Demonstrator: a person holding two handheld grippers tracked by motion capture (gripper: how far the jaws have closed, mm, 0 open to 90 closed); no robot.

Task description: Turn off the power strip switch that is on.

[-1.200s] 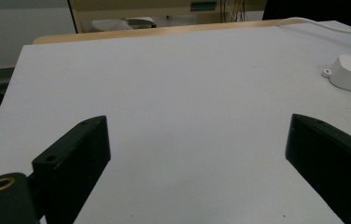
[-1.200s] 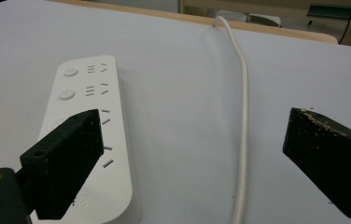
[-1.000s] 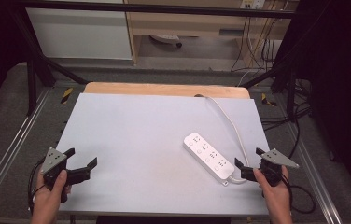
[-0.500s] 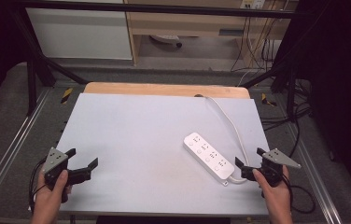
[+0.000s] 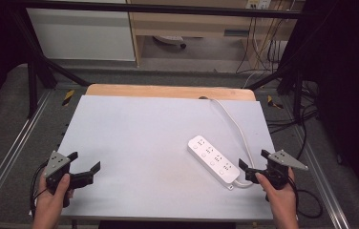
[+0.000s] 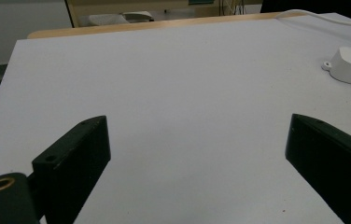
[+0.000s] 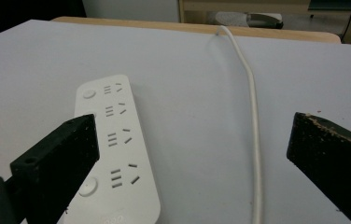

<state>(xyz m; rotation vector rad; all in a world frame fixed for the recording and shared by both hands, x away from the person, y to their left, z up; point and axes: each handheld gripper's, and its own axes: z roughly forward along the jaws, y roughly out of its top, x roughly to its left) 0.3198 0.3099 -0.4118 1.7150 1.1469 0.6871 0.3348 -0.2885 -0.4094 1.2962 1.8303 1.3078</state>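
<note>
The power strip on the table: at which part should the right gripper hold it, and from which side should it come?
Grip the power strip across its narrow width at the near end, coming from the right gripper side. The body lies flat and long; its white cord leaves that end, so stay clear of it.

I read this as a laboratory recording bay. The table (image 5: 134, 143), my landmark, carries a plain pale sheet over a wooden top whose far edge (image 5: 168, 90) shows bare. Black frame bars (image 5: 158, 7) cross above its far side, with slanted struts (image 5: 56, 71) at its far left. Aluminium rails (image 5: 5, 162) run along its left and right. Grey carpet (image 5: 1, 105) surrounds it. Beyond it stand a white cabinet (image 5: 79, 31) and a wooden shelf unit (image 5: 192, 24); loose cables (image 5: 263, 52) hang at its far right.
</note>
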